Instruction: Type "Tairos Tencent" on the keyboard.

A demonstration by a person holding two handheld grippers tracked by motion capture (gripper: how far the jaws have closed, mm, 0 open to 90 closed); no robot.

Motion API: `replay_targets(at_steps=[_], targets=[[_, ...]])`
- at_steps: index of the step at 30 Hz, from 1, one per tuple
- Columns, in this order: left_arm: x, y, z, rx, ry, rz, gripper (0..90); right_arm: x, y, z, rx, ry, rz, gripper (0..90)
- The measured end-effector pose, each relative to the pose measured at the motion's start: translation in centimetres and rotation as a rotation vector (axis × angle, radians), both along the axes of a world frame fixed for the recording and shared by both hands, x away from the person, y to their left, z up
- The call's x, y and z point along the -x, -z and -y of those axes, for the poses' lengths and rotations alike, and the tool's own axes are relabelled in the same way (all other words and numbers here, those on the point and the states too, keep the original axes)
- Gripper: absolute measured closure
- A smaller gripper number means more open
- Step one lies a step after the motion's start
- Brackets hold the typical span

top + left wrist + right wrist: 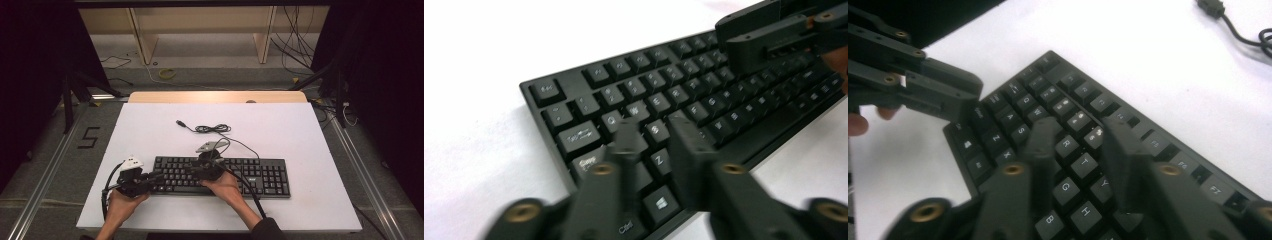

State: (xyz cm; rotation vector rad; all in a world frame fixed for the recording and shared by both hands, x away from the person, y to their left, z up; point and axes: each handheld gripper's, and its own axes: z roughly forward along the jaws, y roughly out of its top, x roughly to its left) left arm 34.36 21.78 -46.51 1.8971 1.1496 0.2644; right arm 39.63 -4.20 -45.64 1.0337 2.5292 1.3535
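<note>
Both grippers are parked over the left half of the keyboard [220, 176] on the white desk [300, 135]. The left gripper [651, 132] has its jaws narrowly parted, nothing between them, tips hanging just above the A/S keys near the board's left edge. The right gripper [1075, 137] looks the same, slightly parted and empty, over the R/T area, just right of the other one. If it's key pressing, I'd keep the jaws nearly closed, come straight down on one key, and stay clear of the neighbours.

Left gripper [159, 177] and right gripper [192, 170] both low, jaws slightly parted, tips converging.
</note>
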Motion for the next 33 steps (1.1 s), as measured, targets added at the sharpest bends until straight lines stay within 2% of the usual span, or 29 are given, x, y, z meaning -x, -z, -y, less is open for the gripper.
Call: replay_targets(at_steps=[3,8,19,22,25,33], targets=[[0.0,-0.2,0.1,0.018,-0.004,0.016,54.2,0.0,-0.4,0.6,-0.015,0.010,0.003,51.9],[-0.1,-0.4,0.1,0.045,-0.015,0.035,43.8,0.1,-0.7,1.7,-0.032,0.024,0.007,43.0],[-0.9,-0.2,0.4,0.051,-0.042,0.041,35.0,1.0,-1.4,3.8,-0.077,0.041,0.028,34.7],[-1.1,-0.2,0.5,0.043,-0.046,0.037,36.4,1.2,-1.4,4.2,-0.084,0.043,0.034,33.7],[-1.3,0.0,0.6,0.033,-0.039,0.029,42.5,1.4,-1.5,4.5,-0.081,0.043,0.036,32.8],[-1.7,0.5,0.8,-0.017,-0.030,-0.009,65.9,1.6,-1.8,5.3,-0.089,0.053,0.044,32.3]])
